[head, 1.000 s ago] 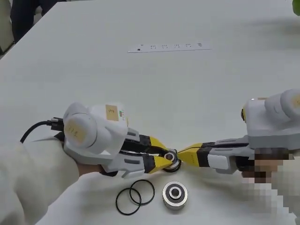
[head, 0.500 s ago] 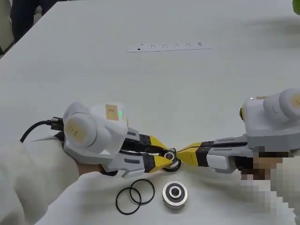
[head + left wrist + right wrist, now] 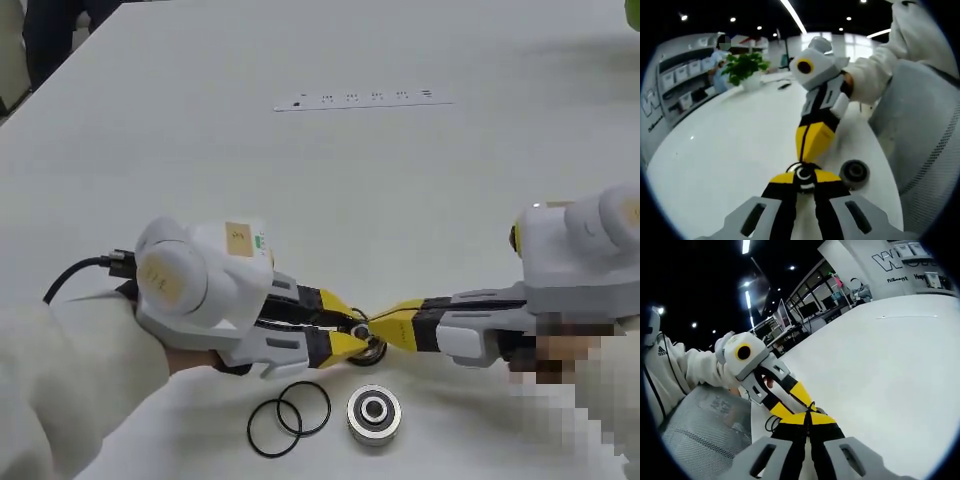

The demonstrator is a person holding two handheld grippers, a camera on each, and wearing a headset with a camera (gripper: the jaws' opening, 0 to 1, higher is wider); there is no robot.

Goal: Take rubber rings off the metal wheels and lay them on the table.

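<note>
1. The held wheel (image 3: 370,347) is a small silvery metal disc with a pale hub ring at its centre. It is just above the desk (image 3: 330,200), close to the near edge and about midway along it.
2. The left gripper (image 3: 352,335) is clenched on this wheel, one yellow tip on either side of it. The wheel's flat hub face shows between the tips in the left gripper view.
3. The right gripper (image 3: 385,330) meets the wheel from the opposite side. Its jaws are drawn almost together, and in the right gripper view they pinch a thin black loop of rubber ring (image 3: 813,405) at the wheel's rim.
4. The two grippers point straight at each other, tip to tip. Their long axes form one line roughly parallel to the desk's near edge.
5. A second wheel (image 3: 374,413) lies flat on the desk between the held wheel and the near edge. Its hub faces up, its axle stands upright, and it is bare metal around a dark inner ring.
6. Two loose rings (image 3: 289,418), thin and black, lie flat just beside that wheel toward the desk's left edge. They overlap each other and do not touch the wheel.
7. A flat strip (image 3: 362,99) with small dark marks lies toward the desk's far edge, well apart from everything else.
</note>
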